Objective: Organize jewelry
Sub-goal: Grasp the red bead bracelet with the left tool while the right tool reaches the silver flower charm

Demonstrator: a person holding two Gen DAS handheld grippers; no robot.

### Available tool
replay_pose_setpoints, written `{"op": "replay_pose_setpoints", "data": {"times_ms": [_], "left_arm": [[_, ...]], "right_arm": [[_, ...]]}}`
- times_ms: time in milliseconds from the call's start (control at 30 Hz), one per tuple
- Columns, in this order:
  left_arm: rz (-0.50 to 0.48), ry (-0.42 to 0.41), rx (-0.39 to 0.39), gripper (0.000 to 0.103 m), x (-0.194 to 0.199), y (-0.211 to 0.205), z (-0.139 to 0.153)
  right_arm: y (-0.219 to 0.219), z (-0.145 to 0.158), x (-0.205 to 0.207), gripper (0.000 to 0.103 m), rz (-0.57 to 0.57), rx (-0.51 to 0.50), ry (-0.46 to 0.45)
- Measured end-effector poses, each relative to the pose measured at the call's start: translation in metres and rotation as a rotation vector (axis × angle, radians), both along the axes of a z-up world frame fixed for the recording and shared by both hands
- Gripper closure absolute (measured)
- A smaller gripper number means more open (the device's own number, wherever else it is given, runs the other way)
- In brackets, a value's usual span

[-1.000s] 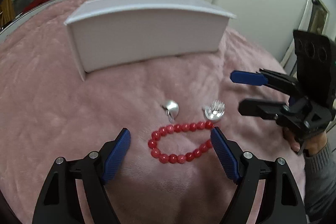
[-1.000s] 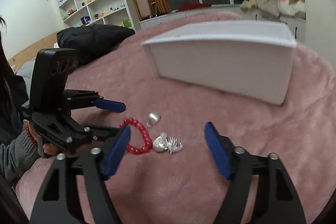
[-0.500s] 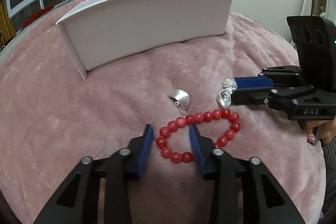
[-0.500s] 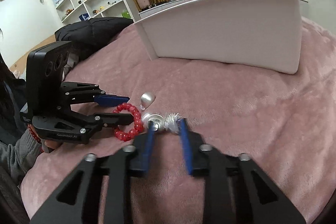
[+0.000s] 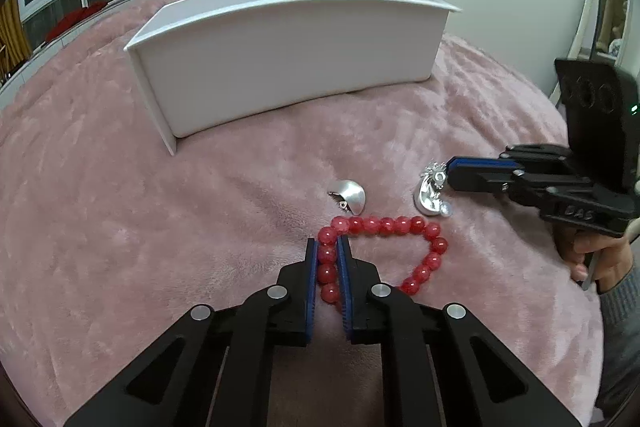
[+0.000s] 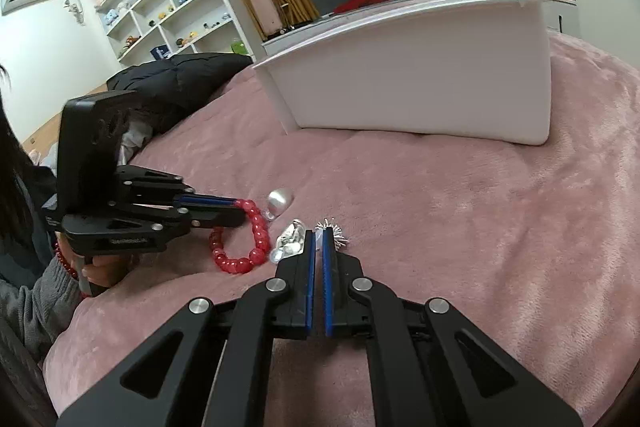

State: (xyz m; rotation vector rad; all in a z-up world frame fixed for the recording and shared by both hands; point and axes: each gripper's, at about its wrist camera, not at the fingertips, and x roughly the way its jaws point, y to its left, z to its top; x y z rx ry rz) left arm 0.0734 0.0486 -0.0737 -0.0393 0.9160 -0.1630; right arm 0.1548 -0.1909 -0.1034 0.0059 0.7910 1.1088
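A red bead bracelet (image 5: pixel 404 227) lies on the pink blanket (image 5: pixel 160 247). My left gripper (image 5: pixel 327 247) is shut on its left side; it also shows in the right wrist view (image 6: pixel 236 209) with the bracelet (image 6: pixel 240 261). A silver spiky earring (image 5: pixel 432 187) lies right of it, and my right gripper (image 6: pixel 318 239) is shut on that earring (image 6: pixel 292 245); this gripper shows in the left wrist view (image 5: pixel 450 171). A second silver shell-shaped earring (image 5: pixel 350 197) lies loose on the blanket, also in the right wrist view (image 6: pixel 280 201).
A white open box (image 5: pixel 288 55) stands on the blanket behind the jewelry, its inside hidden; it also shows in the right wrist view (image 6: pixel 420 83). A black jacket (image 6: pixel 176 83) lies at the blanket's left. Shelves and windows stand beyond.
Both grippers went from wide open to shut: the left closed on the red bracelet, the right closed on the spiky silver earring.
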Motion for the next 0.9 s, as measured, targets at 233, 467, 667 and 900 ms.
{"op": "replay_pose_setpoints", "data": {"times_ms": [233, 467, 667, 900], "left_arm": [[-0.001, -0.036, -0.021, 0.088, -0.005, 0.003, 0.015], [-0.007, -0.038, -0.016, 0.088, -0.007, -0.004, 0.016], [-0.006, -0.041, -0.019, 0.088, -0.008, -0.006, 0.019], [0.014, -0.05, -0.031, 0.088, -0.009, -0.004, 0.024]], "right_arm": [[0.017, -0.001, 0.005, 0.07, -0.014, -0.086, -0.003], [0.022, -0.005, 0.017, 0.077, -0.08, -0.143, 0.024], [0.012, -0.008, 0.038, 0.085, -0.117, -0.058, 0.145], [0.006, 0.004, 0.029, 0.085, -0.147, -0.05, 0.082]]}}
